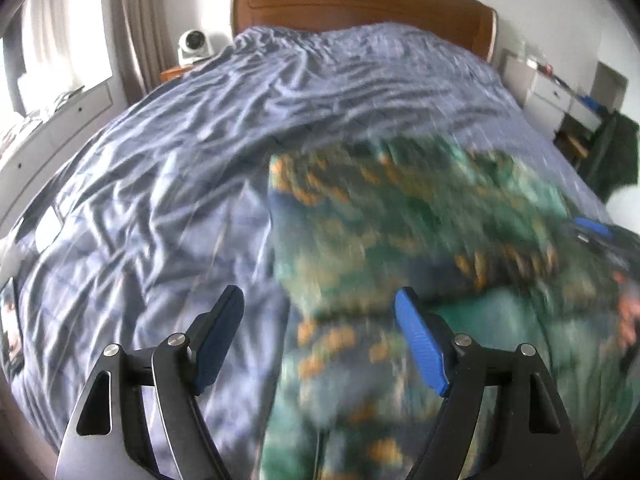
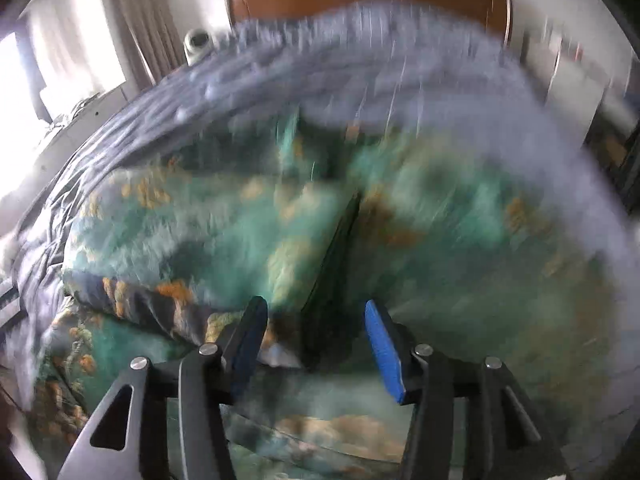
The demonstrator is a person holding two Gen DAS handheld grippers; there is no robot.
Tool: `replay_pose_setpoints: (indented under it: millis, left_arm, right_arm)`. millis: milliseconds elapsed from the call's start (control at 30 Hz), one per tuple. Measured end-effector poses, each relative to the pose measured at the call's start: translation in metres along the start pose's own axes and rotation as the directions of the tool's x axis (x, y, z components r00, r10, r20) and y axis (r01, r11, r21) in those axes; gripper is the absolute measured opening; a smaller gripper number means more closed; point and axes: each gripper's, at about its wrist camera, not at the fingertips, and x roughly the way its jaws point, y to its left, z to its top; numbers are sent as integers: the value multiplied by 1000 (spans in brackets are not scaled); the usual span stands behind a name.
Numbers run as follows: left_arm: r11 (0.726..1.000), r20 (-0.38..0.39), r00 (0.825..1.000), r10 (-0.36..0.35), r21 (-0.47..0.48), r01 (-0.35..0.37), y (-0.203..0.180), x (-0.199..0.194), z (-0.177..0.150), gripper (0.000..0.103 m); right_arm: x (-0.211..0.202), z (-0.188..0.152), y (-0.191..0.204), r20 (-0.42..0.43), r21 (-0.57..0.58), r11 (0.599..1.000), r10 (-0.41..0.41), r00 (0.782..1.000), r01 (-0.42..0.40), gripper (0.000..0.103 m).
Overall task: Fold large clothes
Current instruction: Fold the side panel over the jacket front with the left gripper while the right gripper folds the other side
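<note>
A large green garment (image 1: 400, 240) with an orange and dark blue pattern lies folded over itself on the bed's grey-blue plaid cover (image 1: 160, 160). In the left wrist view it fills the right half, blurred. My left gripper (image 1: 320, 300) is open and empty, above the garment's left edge. The right gripper shows at the far right edge (image 1: 596, 232). In the right wrist view the garment (image 2: 240, 224) fills the middle, with a dark seam or gap running down it. My right gripper (image 2: 316, 312) is open above the garment's near part, holding nothing.
A brown wooden headboard (image 1: 360, 4) stands at the far end of the bed. A white round camera (image 1: 194, 44) sits on a nightstand at the far left. A window with curtains is on the left. White drawers (image 1: 556, 92) and dark green cloth (image 1: 616, 152) stand at the right.
</note>
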Motion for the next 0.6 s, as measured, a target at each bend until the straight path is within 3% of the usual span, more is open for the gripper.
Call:
replay_pose_setpoints:
  millis: [33, 100, 200, 267, 333, 400, 533, 600]
  left_arm:
    - [1000, -4, 1000, 13, 4, -13, -3, 11, 9, 79]
    - [999, -7, 999, 32, 18, -32, -10, 32, 19, 59]
    - [997, -78, 995, 54, 62, -50, -25, 78, 21, 43]
    - [993, -134, 988, 72, 100, -59, -29, 109, 7, 44]
    - [986, -76, 993, 85, 148, -73, -33, 115, -9, 44]
    - [987, -59, 995, 82, 140, -73, -32, 112, -11, 44]
    - [995, -40, 998, 54, 81, -51, -30, 87, 2, 48]
    - [999, -3, 1000, 4, 49, -4, -31, 73, 14, 65]
  right_arm:
    - [-16, 5, 7, 70, -42, 999, -5, 998, 8, 52]
    - [-26, 13, 20, 121, -88, 996, 29, 992, -19, 52]
    - [-5, 20, 38, 78, -111, 992, 74, 994, -65, 52]
    - [37, 11, 44, -41, -85, 993, 75, 996, -78, 52]
    - [73, -10, 42, -137, -46, 995, 80, 987, -87, 52]
    - [68, -18, 45, -74, -56, 995, 80, 994, -85, 52]
    - [61, -22, 45, -54, -54, 994, 95, 994, -98, 52]
    - [66, -24, 43, -38, -45, 993, 106, 994, -107, 52]
